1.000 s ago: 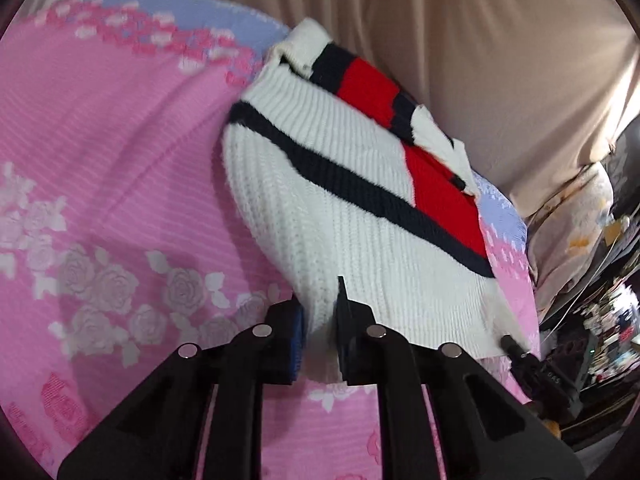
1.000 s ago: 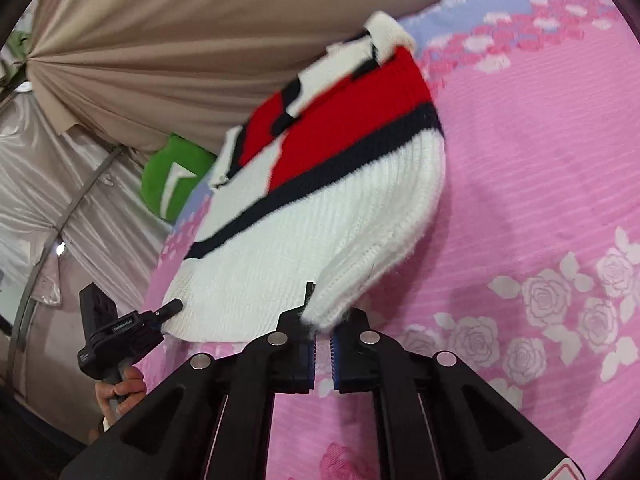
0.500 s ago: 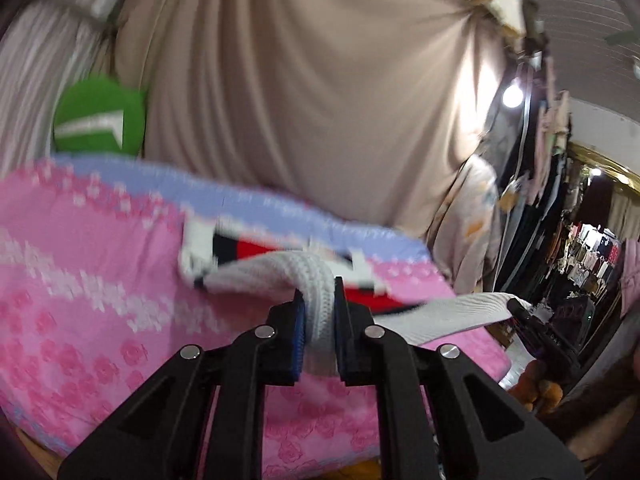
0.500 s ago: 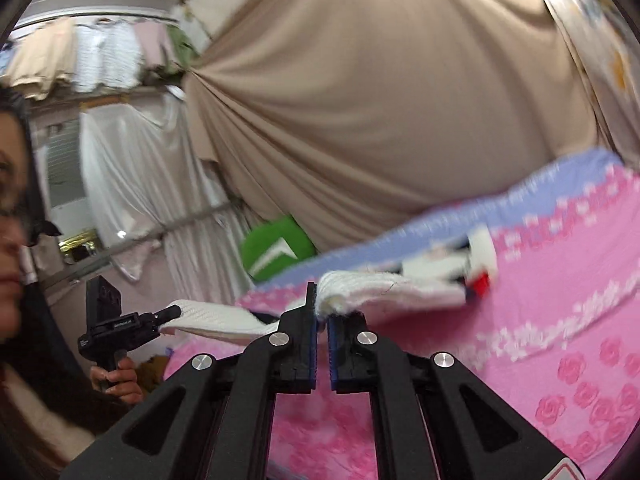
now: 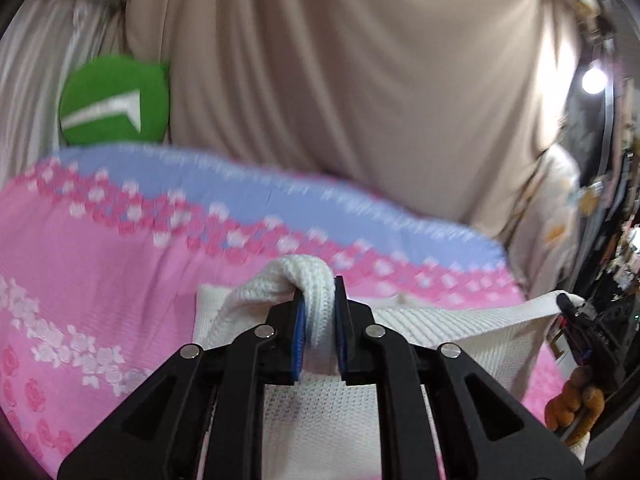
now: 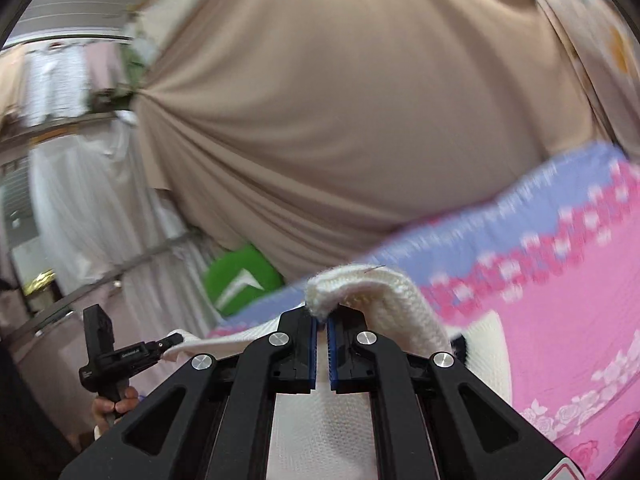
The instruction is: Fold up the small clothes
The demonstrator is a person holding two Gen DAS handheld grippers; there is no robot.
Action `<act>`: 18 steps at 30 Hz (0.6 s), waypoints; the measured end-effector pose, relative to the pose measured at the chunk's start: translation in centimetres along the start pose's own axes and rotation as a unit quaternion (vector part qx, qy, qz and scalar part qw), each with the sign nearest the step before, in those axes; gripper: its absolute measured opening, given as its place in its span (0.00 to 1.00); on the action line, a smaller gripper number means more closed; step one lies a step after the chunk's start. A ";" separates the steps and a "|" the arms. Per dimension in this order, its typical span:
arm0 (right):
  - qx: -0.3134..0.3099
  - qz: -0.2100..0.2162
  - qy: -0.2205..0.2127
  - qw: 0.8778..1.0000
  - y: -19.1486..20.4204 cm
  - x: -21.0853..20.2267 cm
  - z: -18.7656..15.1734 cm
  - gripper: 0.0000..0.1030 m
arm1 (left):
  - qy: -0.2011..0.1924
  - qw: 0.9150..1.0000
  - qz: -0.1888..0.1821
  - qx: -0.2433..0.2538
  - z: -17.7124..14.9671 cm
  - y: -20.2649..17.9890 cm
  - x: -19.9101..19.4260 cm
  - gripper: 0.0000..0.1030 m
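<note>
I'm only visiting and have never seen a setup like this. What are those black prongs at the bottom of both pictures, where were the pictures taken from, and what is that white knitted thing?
There is no robot here. A person holds a hand tool in each hand, and each tool ends in a two-finger claw with a wide-angle camera looking along it. So the black prongs are the claw seen from just behind.

One picture comes from the left claw, the other from the right claw. Each also catches the other tool at the side, and the right view shows a hand gripping the handle.

The white thing is a small knitted sweater. Both claws are shut on its edge, one at each end, holding it stretched above a pink floral bedspread. Behind hang a beige curtain and a green cushion.
</note>
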State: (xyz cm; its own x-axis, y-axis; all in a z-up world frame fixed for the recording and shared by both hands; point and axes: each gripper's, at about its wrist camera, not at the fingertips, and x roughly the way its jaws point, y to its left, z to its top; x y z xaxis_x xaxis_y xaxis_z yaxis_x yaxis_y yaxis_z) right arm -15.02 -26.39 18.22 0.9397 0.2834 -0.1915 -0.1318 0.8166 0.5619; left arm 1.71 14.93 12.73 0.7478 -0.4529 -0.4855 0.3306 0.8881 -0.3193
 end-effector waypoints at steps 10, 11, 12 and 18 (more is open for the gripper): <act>0.091 -0.087 0.117 0.985 -10.8 13.6 -1.3 0.04 | 0.113 0.991 0.073 -0.013 -1.9 3.8 14.2 0.12; 0.095 -0.095 0.131 0.982 -11.2 14.4 -1.5 0.04 | 0.119 0.990 0.075 -0.017 -2.2 4.2 14.9 0.13; 0.094 -0.104 0.140 0.980 -11.4 14.8 -1.5 0.04 | 0.122 0.989 0.075 -0.019 -2.4 4.4 15.4 0.14; 0.077 -0.154 0.169 0.971 -11.1 16.3 -2.0 0.03 | 0.107 0.991 0.074 -0.013 -2.9 4.9 15.9 0.20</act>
State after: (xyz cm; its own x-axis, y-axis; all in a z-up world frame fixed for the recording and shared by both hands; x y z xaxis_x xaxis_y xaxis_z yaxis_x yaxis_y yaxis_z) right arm 1.19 -29.86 7.26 0.7664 0.2084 -0.6076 0.2114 0.8114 0.5449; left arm 13.51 11.85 1.14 0.6463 -0.3271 -0.6894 0.2097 0.9448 -0.2517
